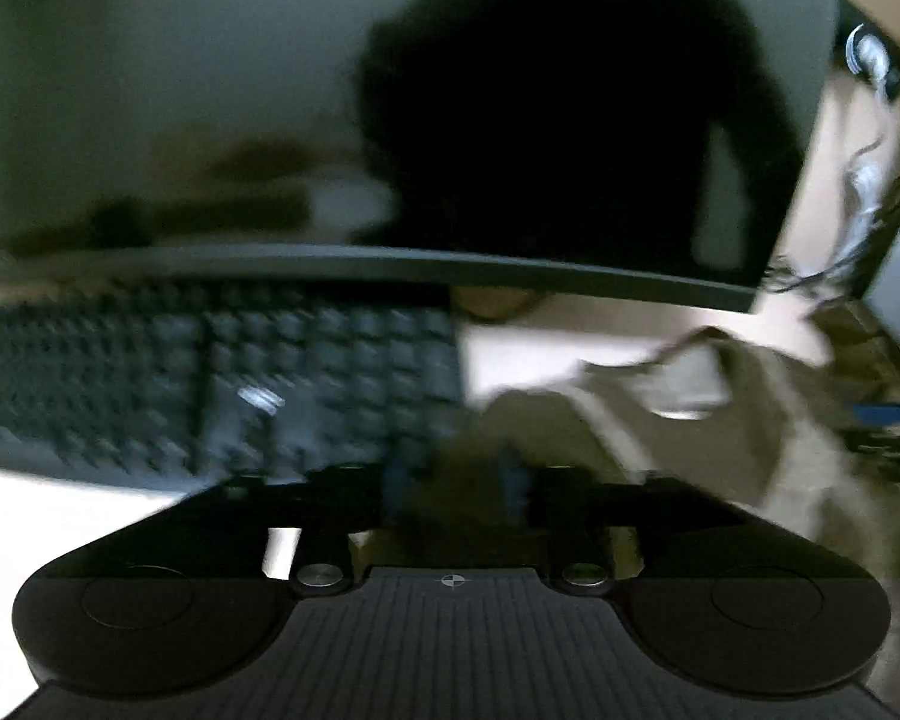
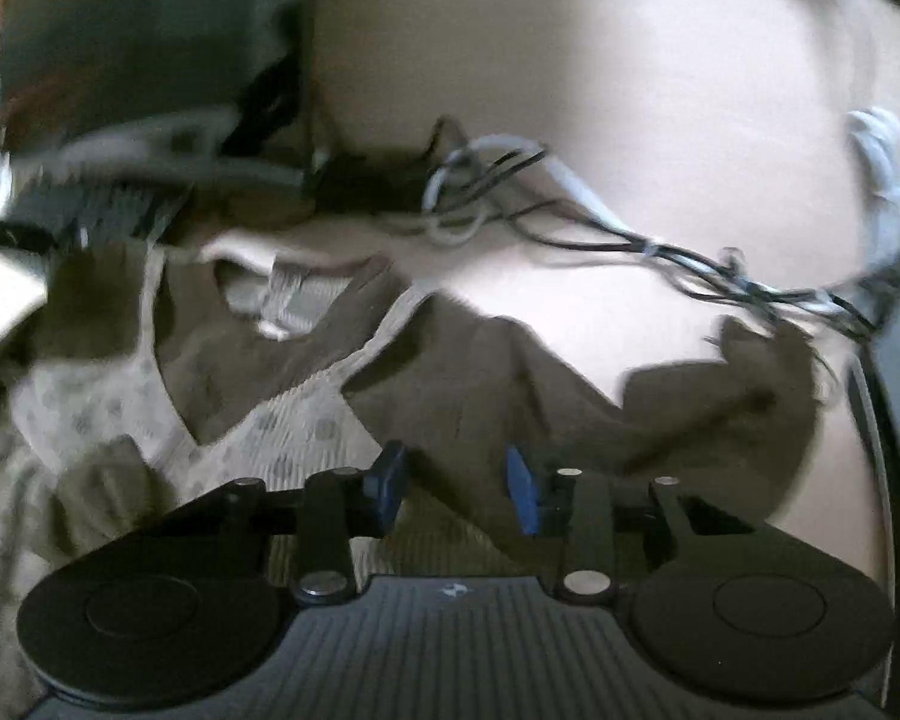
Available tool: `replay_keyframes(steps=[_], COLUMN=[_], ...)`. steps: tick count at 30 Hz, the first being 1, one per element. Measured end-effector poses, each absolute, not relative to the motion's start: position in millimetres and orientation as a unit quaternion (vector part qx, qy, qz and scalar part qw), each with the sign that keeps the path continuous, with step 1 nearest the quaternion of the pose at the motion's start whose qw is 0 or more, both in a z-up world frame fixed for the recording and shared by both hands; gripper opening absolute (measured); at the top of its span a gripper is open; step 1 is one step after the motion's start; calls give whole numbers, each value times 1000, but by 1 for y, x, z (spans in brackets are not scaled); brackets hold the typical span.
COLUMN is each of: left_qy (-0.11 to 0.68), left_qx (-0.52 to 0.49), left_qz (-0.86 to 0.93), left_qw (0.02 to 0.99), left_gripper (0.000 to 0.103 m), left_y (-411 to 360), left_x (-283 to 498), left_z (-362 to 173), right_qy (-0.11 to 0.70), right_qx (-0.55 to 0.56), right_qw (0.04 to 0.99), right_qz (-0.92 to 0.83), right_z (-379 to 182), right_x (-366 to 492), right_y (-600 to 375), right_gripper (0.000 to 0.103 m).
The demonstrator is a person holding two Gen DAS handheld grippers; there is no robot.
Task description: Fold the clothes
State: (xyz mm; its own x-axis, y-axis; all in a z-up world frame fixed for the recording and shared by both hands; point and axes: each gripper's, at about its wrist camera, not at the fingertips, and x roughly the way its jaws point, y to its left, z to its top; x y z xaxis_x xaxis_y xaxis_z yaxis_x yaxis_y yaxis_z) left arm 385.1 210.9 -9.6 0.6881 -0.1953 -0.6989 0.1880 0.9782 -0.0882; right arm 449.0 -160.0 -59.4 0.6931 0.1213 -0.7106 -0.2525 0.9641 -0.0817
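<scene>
Garment, one: brown knit top (image 2: 450, 372) with a pale dotted panel, lying rumpled across the lower half of the right wrist view on a light desk (image 2: 630, 90); its neckline sits left of centre. In the left wrist view the same cloth fills the lower right.

Right gripper (image 2: 456, 489): my jaws stand partly apart over the brown knit at bottom centre, the blue pads (image 2: 522, 489) clear of the cloth as far as I can see; nothing pinched.

Left gripper (image 1: 456, 480): blurred and dark at bottom centre. Jaws look part open with cloth beneath them; whether fabric is caught I cannot tell.

Hazards, listed:
- Cable bundle (image 2: 570, 204), centre to right of the right view, just above the garment's upper edge. A lifted hem could hook it and drag whatever it feeds.
- Keyboard (image 1: 210, 384), left middle of the left view, just beside the cloth. A sweeping fold could drape over it or shove it.
- Monitor (image 1: 570, 90), upper centre of the left view, close behind. A high lift could strike it.
- Rumpled layers: closing here may take one layer only, or two unevenly, and fold crooked.
- Motion blur in both views: I would judge any grip poorly.
</scene>
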Motion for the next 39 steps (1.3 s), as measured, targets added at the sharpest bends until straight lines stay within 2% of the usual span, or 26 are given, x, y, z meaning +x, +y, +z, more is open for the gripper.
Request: replay_keyframes(steps=[4,6,7,9,15,20,22,28,34,35,36,37,39], left_qy=[391,394,394,398,417,415,413,410,393,392,391,389,384], left_qx=[30,44,48,54,60,105,118,91,63,65,72,82,105], left_qz=[-105,-102,-100,-93,-72,-89,-100,-125,-179,-186,-190,-192,-199], left_qw=[914,912,912,911,904,899,898,899,900,899,898,897,896], left_gripper=[70,79,80,82,81,81,81,82,93,93,94,94,95], left_y=[190,188,190,193,192,168,161,166,170,168,166,164,161], left_x=[377,374,373,371,382,399,403,412,398,395,392,390,387], left_z=[-19,-23,-26,-34,-54,-59,-58,-41,-28,-28,-28,-28,-28], right_qy=[354,336,325,312,343,335,330,315,360,366,373,379,369], right_qx=[-147,-92,-62,0,93,41,-24,-122,-88,-78,-69,-62,-60], right_qw=[923,938,943,950,931,941,942,931,914,913,911,908,911], right_qz=[19,-2,-11,-30,-86,4,61,138,165,164,165,166,177], right_z=[-67,-50,-40,-31,-48,-48,-42,-39,-61,-65,-67,-67,-60], right_x=[496,492,490,470,437,412,413,459,518,525,530,531,521], right_y=[-162,-183,-194,-220,-265,-226,-197,-134,-115,-114,-114,-114,-116], right_gripper=[35,36,37,49,49,49,49,49,49,45,25,17,9])
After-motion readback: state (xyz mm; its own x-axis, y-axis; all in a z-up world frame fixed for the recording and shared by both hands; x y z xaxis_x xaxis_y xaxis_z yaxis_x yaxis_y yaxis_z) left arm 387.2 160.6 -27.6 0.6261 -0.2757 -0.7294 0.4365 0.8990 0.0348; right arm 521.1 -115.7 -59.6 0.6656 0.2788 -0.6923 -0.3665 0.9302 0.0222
